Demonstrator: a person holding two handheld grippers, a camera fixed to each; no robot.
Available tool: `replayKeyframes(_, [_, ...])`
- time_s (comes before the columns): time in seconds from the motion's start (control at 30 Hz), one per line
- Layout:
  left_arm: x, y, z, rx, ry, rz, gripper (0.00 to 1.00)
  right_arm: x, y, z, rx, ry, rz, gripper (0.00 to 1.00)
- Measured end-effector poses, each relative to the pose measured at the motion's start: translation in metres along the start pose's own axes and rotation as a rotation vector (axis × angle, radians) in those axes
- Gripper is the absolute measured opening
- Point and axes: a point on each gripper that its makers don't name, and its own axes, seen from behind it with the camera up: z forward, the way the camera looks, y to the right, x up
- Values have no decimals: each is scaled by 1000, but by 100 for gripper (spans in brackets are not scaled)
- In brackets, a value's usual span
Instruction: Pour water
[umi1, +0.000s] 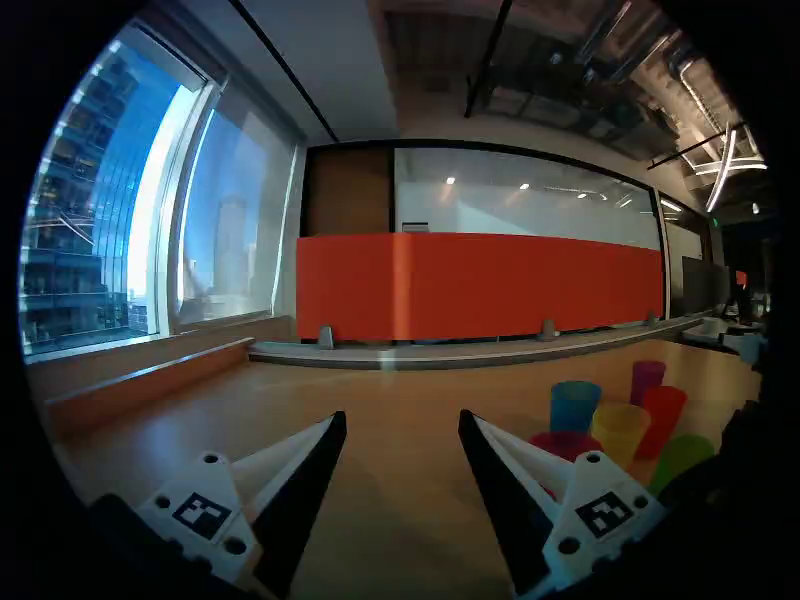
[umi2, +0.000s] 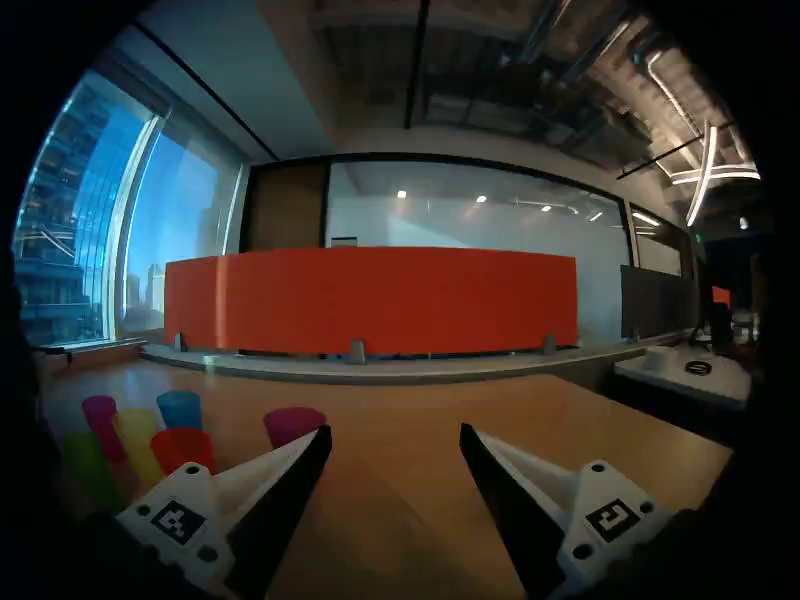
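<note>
Cups (umi1: 620, 425) stand in a tight cluster on the wooden desk (umi1: 400, 520). In the left gripper view they sit toward the desk's right side: a blue cup (umi1: 575, 403), a purple cup (umi1: 647, 378), a red cup (umi1: 664, 415), a green cup (umi1: 682, 458) and a dark pink cup (umi1: 556, 444) partly behind one finger. The left gripper (umi1: 401, 420) points across the desk, its fingers spread apart and holding nothing. In the right gripper view the cluster lies toward the desk's left side, and the right gripper (umi2: 395, 435) likewise has its fingers apart and empty. An orange partition (umi1: 480, 285) runs along the far edge.
</note>
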Motion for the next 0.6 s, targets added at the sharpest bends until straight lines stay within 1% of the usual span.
replayKeyframes(0.3, [-1, 0, -1, -2, 0, 0, 83, -2, 0, 0, 2, 2, -2, 99])
replayKeyframes(0.5, [-2, 6, 0, -35, -19, 1, 83, -4, 1, 0, -4, -19, -11, 99])
replayKeyframes(0.6, [7, 7, 0, -47, -19, -4, 83, 1, 1, -1, -3, -36, -16, 99])
